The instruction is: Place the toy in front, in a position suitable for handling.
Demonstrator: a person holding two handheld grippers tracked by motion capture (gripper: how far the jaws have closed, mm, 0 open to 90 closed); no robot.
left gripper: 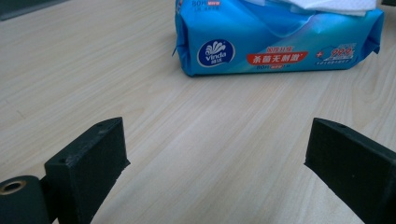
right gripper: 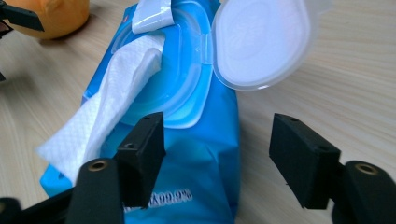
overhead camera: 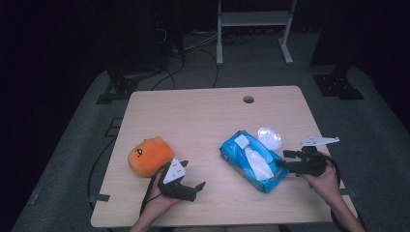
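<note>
One wooden table [overhead camera: 203, 121] carries everything, pale and grained, with a round hole near its far edge. On its right half lies the blue pack of wet wipes [overhead camera: 252, 162], set at a slant — a soft, glossy plastic pouch with a white logo and red label band on its side. Its round translucent lid [right gripper: 261, 42] is flipped open and stands clear of the oval opening, and a peeled sticker flap [right gripper: 150, 15] curls back at the pack's far end. A white wipe [right gripper: 109, 100] hangs out of the opening, crumpled and quilted, trailing over the pack's side. An orange plush toy [overhead camera: 149, 155] sits on the table's left half.

The right gripper [overhead camera: 286, 160] is just beside the pack's near end, jaws spread wide with nothing pinched — the pack's end lies beneath them. The left gripper [overhead camera: 192, 175] rests by the plush toy, jaws apart over bare wood, facing the pack.
</note>
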